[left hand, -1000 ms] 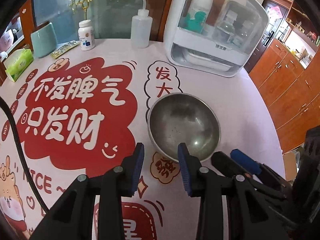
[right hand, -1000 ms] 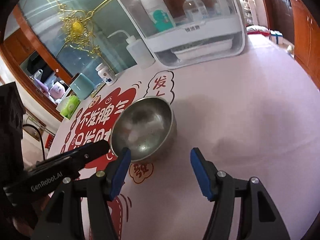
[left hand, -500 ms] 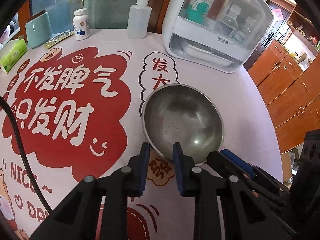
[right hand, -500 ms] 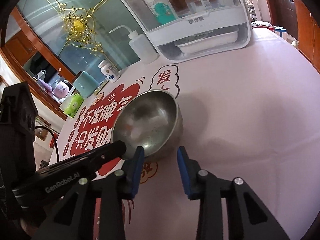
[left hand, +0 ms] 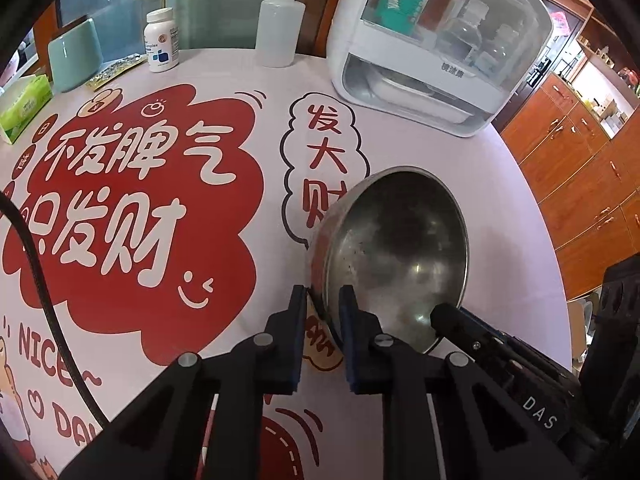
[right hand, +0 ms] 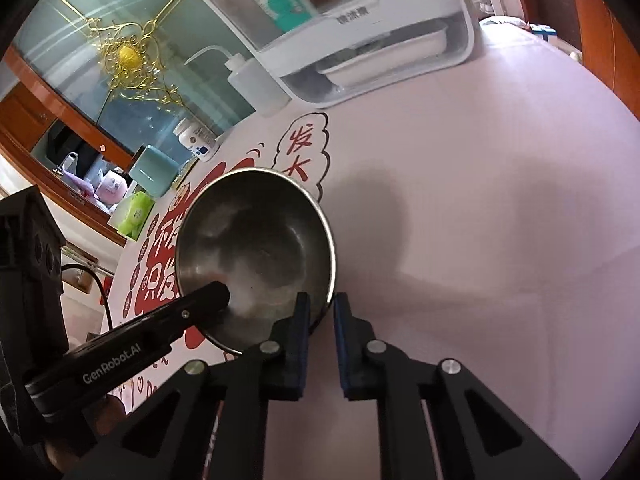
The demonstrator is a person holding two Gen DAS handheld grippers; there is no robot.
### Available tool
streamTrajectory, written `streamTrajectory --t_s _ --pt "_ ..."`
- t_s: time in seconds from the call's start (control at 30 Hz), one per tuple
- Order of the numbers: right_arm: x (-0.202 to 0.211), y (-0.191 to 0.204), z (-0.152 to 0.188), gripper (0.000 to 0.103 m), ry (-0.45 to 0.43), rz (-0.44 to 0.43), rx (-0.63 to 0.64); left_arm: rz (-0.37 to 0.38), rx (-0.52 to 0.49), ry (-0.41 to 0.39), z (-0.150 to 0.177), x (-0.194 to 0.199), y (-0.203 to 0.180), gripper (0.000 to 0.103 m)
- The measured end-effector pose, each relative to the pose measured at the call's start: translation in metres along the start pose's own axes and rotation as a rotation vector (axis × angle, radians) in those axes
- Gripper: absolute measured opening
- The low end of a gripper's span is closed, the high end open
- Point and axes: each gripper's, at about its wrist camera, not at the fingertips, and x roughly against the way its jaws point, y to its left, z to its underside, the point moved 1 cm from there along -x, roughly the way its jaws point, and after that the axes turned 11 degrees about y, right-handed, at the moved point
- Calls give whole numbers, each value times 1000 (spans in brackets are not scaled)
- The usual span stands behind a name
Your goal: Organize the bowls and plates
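Observation:
A steel bowl hangs tilted over the printed tablecloth, its outer wall showing on the left. My left gripper is shut on the bowl's near left rim, one pad inside and one outside. My right gripper is shut on the near right rim in the same way. One right finger reaches into the bowl in the left wrist view, and one left finger shows inside it in the right wrist view. The bowl holds nothing.
A white box with a clear lid stands at the back of the table, bottles above and a white dish on its lower shelf. Left of it are a squeeze bottle, pill bottle, green cup and tissue pack. Wooden cabinets stand past the right edge.
Both grippers have gone from open to shut on the bowl's near rim, the left on one side and the right on the other. The bowl now sits tilted and closer to both cameras.

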Motion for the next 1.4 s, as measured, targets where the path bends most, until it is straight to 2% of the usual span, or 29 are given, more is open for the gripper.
streamTrajectory --t_s 0.13,0.57,1.03,1.4 --pt "2 2 0 10 -4 -6 9 -28 -16 19 0 -4 -1 12" --pt "14 12 8 9 6 -19 40 -4 17 41 17 6 7 11" --pt "51 42 47 9 19 -1 105 27 38 15 62 54 11 11" --pt "81 82 83 9 -2 -6 181 24 49 -26 107 104 25 12"
